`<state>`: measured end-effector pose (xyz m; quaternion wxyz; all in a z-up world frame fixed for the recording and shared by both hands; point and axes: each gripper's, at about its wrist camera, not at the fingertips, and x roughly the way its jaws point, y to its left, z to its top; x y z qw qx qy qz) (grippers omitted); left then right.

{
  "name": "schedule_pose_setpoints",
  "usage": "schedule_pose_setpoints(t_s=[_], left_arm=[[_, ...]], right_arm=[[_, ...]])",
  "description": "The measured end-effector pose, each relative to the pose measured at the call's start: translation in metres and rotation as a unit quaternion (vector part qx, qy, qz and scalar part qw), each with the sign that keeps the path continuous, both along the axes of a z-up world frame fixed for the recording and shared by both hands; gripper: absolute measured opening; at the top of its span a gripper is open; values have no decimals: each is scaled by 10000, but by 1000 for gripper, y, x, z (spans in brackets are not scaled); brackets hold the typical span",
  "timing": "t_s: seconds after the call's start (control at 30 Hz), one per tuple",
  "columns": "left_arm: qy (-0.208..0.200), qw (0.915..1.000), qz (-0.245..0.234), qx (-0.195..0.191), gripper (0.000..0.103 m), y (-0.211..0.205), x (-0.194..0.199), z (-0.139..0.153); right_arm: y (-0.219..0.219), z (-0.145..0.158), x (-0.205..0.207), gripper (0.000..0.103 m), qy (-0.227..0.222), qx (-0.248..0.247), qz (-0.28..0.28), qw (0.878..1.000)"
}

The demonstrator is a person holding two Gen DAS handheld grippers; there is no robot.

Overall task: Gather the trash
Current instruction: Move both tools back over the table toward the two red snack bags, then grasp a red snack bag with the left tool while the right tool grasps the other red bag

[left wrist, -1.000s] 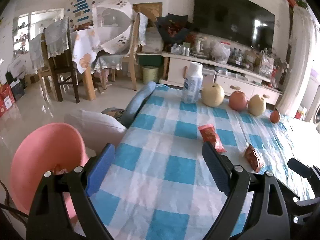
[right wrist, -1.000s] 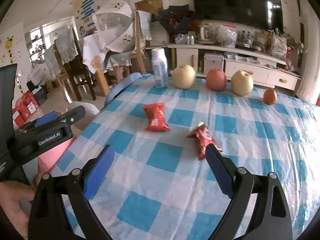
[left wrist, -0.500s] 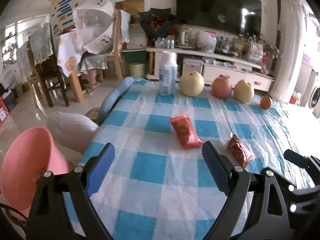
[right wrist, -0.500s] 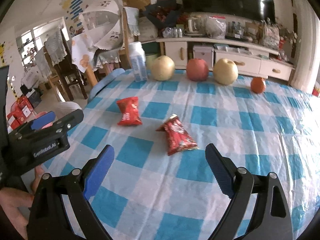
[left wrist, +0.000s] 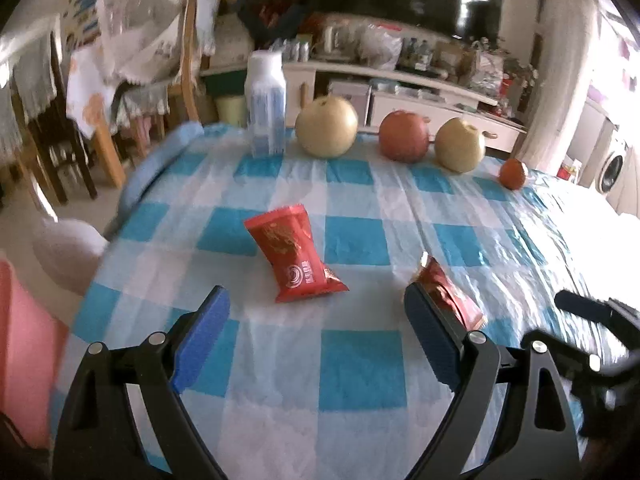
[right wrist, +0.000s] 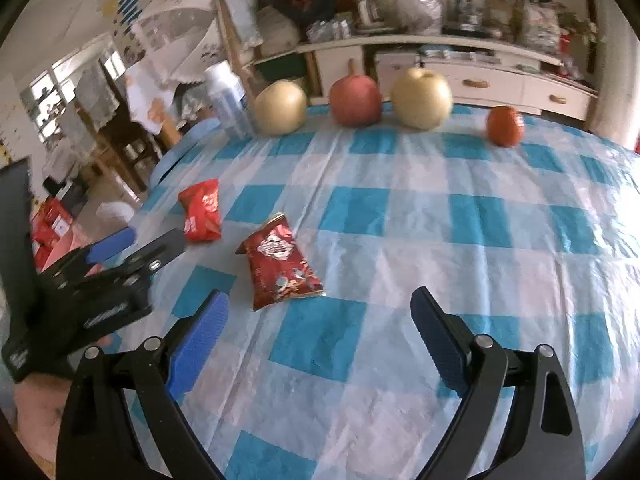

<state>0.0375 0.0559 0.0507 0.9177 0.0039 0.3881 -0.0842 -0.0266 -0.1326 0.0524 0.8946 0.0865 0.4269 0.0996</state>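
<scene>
Two snack packets lie on the blue-checked tablecloth [left wrist: 362, 368]. The bright red packet [left wrist: 294, 254] sits just ahead of my left gripper [left wrist: 316, 300], whose jaws stand wide open with nothing between them. The darker red packet [left wrist: 448, 292] lies partly behind that gripper's right finger. In the right wrist view the darker packet [right wrist: 280, 266] lies ahead and slightly left of my open, empty right gripper [right wrist: 320, 302]. The bright red packet [right wrist: 200, 210] is further left, near the left gripper [right wrist: 132, 240].
Along the table's far edge stand a white-and-blue bottle [left wrist: 266, 108], two pears [left wrist: 326, 126], an apple [left wrist: 404, 136] and a small orange fruit [left wrist: 512, 174]. A pink bin [left wrist: 24, 352] and a white stool [left wrist: 68, 252] sit off the left edge.
Both grippers have moved forward over the table and dipped lower. The two packets now appear closer and larger. Both pairs of jaws stay equally wide.
</scene>
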Motion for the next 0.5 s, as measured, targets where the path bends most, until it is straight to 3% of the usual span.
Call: schedule_pose_setpoints(t_s=[0.27,0.4,0.5], left_arm=[[221,9992,344,-21,89,4,39,-14],[298,9984,488,23,75,4,51,-18],[393,9978,537,50,71,5,57,-24]], right_arm=[[20,-13,20,91,111,-146,351,9992],[21,-18,31,91,165,-45,316,9994],[25,-17,34,91,105,-76,354,9993]])
